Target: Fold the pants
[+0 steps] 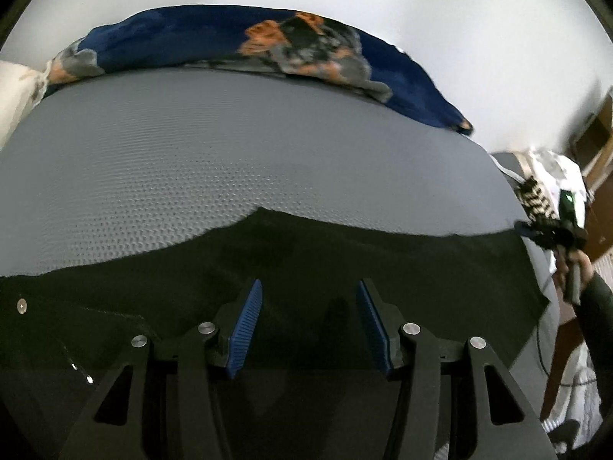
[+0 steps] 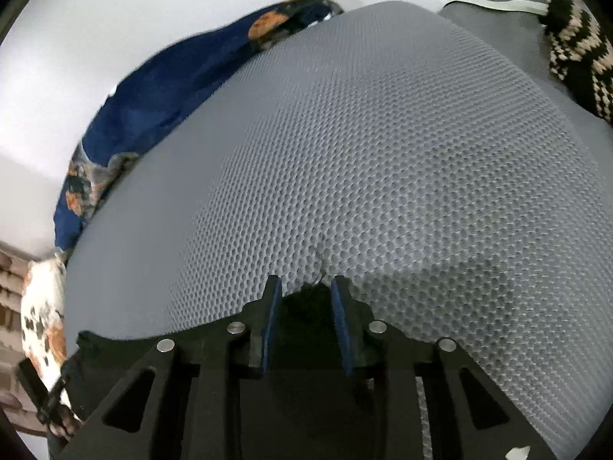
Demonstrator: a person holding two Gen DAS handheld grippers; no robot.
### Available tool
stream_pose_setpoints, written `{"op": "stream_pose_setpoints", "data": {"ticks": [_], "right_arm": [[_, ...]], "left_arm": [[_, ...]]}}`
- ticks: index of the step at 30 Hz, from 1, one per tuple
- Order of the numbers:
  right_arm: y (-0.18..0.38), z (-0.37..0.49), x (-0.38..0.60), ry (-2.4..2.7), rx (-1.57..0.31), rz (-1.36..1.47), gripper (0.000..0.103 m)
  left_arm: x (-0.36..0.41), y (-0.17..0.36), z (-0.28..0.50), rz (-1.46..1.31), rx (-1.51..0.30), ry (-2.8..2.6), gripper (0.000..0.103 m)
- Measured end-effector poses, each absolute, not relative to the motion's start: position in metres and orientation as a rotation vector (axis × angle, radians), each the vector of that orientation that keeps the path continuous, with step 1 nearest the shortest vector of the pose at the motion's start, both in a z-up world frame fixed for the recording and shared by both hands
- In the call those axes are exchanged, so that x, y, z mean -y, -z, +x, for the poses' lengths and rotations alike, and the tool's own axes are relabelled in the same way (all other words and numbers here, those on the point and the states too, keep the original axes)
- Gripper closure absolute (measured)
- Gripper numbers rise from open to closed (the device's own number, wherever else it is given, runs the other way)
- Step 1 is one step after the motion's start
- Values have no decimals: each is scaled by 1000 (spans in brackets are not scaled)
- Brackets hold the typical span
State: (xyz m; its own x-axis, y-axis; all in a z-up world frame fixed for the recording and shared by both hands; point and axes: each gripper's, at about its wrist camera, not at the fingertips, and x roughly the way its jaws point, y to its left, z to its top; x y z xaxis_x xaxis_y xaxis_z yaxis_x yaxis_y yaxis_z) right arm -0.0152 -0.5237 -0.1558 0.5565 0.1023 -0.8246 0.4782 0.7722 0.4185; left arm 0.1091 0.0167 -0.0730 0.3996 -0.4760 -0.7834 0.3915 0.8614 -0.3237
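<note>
Black pants (image 1: pixel 345 260) lie spread across the near part of a grey mesh-textured bed surface (image 1: pixel 172 153). My left gripper (image 1: pixel 309 287) is open just above the pants, its blue pads apart with dark cloth under them. My right gripper (image 2: pixel 305 285) has its jaws partly apart, with a dark tuft of the pants' edge (image 2: pixel 310 306) between the pads at the mattress (image 2: pixel 383 172). In the left wrist view the right gripper (image 1: pixel 551 230) shows at the pants' far right corner.
A blue blanket with orange and grey print (image 1: pixel 268 46) lies along the far edge against a white wall. A black-and-cream knit item (image 2: pixel 574 46) lies at the far right. A white patterned pillow (image 2: pixel 42 314) is at the left.
</note>
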Motion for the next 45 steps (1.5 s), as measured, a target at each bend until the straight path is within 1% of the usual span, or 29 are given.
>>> {"op": "stream_pose_setpoints", "data": {"ticks": [1, 2, 4, 8, 10, 13, 16, 18, 20, 21, 22, 23, 28, 32, 38, 43, 45], "right_arm": [[155, -15, 521, 246, -973, 658, 82], [152, -15, 518, 256, -971, 628, 92], [145, -16, 510, 267, -956, 566, 99], [129, -25, 496, 343, -880, 466, 101], [132, -24, 494, 371, -883, 439, 101], [149, -19, 499, 401, -912, 466, 101], [151, -22, 505, 413, -908, 491, 101], [151, -19, 505, 411, -920, 499, 100], [148, -19, 506, 409, -947, 498, 92], [145, -19, 507, 418, -958, 509, 90], [141, -21, 506, 418, -957, 522, 84], [133, -22, 502, 416, -943, 515, 80], [100, -11, 468, 320, -912, 440, 79], [82, 22, 410, 111, -923, 400, 79], [92, 82, 291, -250, -999, 305, 79], [102, 125, 204, -485, -1053, 228, 79], [109, 141, 171, -571, -1088, 203, 77]], "left_arm": [[-17, 75, 112, -95, -1022, 543, 51], [-18, 77, 114, -90, -1024, 534, 50], [-15, 79, 118, -85, -1022, 525, 51], [-14, 82, 124, -64, -1010, 507, 50], [-16, 84, 126, -54, -996, 493, 51], [-23, 93, 133, -25, -989, 432, 51], [-33, 102, 139, -33, -993, 413, 51], [-34, 102, 141, -20, -985, 411, 51], [-35, 102, 143, -23, -986, 412, 51], [-35, 101, 143, -20, -985, 415, 51], [-35, 101, 143, -17, -985, 418, 51], [-36, 100, 142, -20, -986, 416, 51], [-53, 85, 131, -71, -968, 423, 51], [-72, 73, 115, -38, -943, 404, 51], [-114, 67, 97, -15, -954, 334, 51], [-146, 75, 88, -25, -976, 322, 51], [-153, 79, 85, -41, -984, 352, 51]]}}
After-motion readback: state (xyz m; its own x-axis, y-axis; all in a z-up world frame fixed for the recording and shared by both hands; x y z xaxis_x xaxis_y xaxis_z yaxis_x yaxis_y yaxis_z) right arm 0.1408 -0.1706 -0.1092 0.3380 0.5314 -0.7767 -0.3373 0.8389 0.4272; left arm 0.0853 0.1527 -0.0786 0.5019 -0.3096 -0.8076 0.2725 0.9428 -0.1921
